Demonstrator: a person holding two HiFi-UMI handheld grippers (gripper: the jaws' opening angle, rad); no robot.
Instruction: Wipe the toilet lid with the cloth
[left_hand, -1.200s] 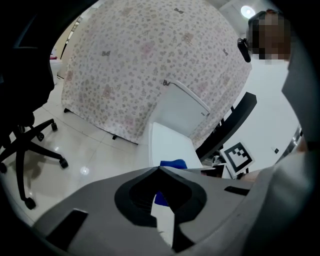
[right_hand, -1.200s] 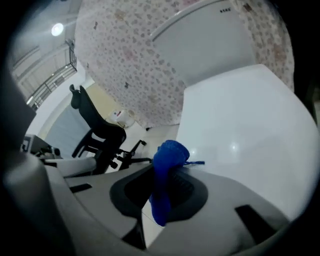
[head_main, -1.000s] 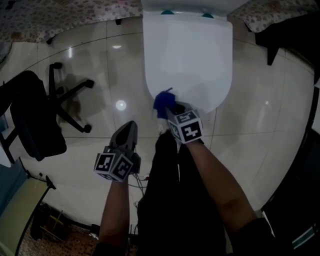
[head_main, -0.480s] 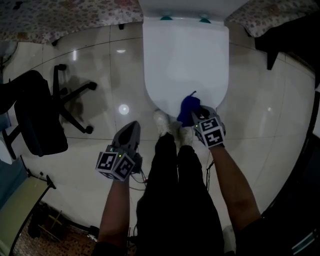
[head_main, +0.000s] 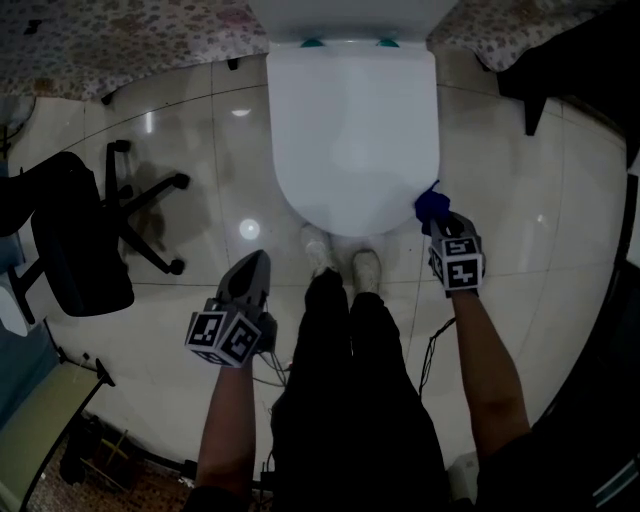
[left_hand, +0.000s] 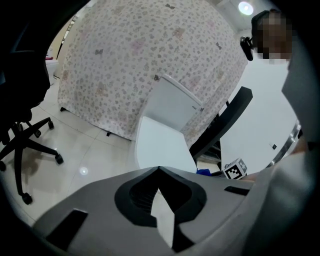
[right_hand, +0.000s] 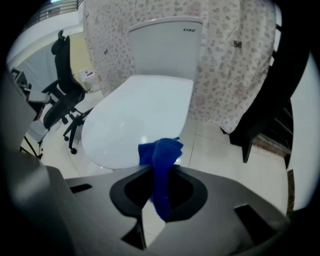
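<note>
The white toilet lid (head_main: 350, 130) is down, straight ahead of me in the head view. My right gripper (head_main: 438, 214) is shut on a blue cloth (head_main: 431, 204), which touches the lid's front right edge. In the right gripper view the cloth (right_hand: 161, 155) hangs bunched between the jaws, just in front of the lid's (right_hand: 140, 112) near rim. My left gripper (head_main: 257, 260) is shut with nothing in it and hovers over the floor left of the bowl, away from the lid (left_hand: 160, 145).
A black office chair (head_main: 80, 240) stands on the tiles at the left. Floral fabric (head_main: 120, 40) hangs either side of the tank (right_hand: 165, 45). Dark furniture (head_main: 560, 60) stands at the right. My white shoes (head_main: 340, 258) are against the bowl's front; a cable (head_main: 432, 350) lies on the floor.
The right gripper has carried the blue cloth rightward along the lid's front edge, from the front left to the front right. The left gripper has barely moved.
</note>
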